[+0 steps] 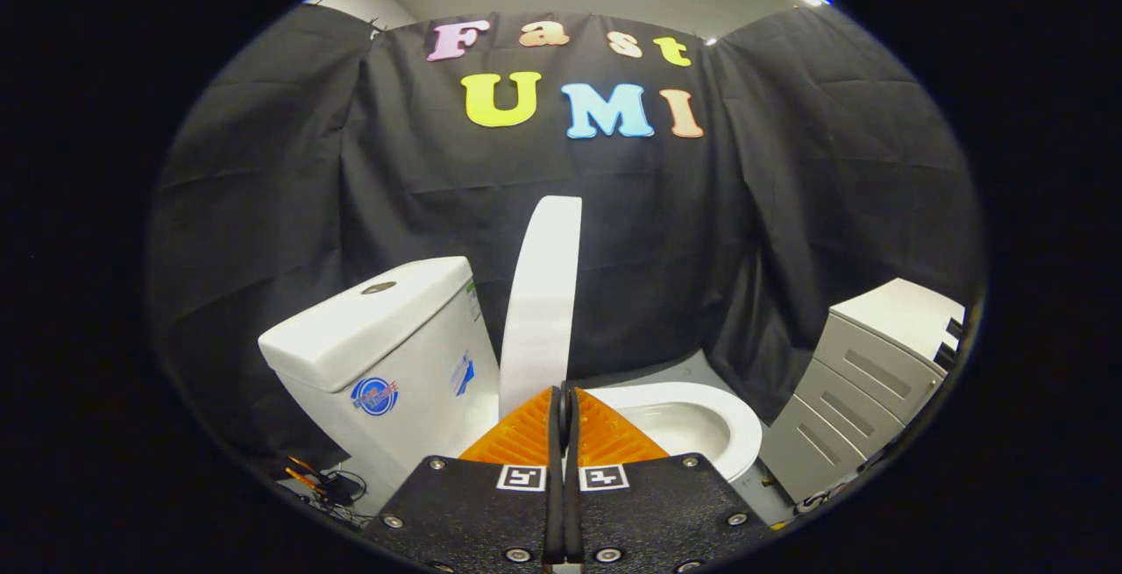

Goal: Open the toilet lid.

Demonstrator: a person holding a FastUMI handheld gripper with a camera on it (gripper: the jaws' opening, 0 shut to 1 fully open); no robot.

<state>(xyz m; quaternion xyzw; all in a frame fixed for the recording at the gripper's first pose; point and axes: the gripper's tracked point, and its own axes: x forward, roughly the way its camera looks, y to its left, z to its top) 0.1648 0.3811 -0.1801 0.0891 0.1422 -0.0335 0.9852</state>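
Your toilet lid [541, 311] already stands upright just beyond the gripper [565, 399], right of the tank [386, 329] with the bowl [701, 421] uncovered, so with the fingers closed together on nothing, I judge little remains.

White toilet lid [542, 311], grey drawer cabinet [863, 381]

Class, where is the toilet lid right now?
The toilet lid stands raised just beyond the closed fingers, between the cistern and the open bowl.
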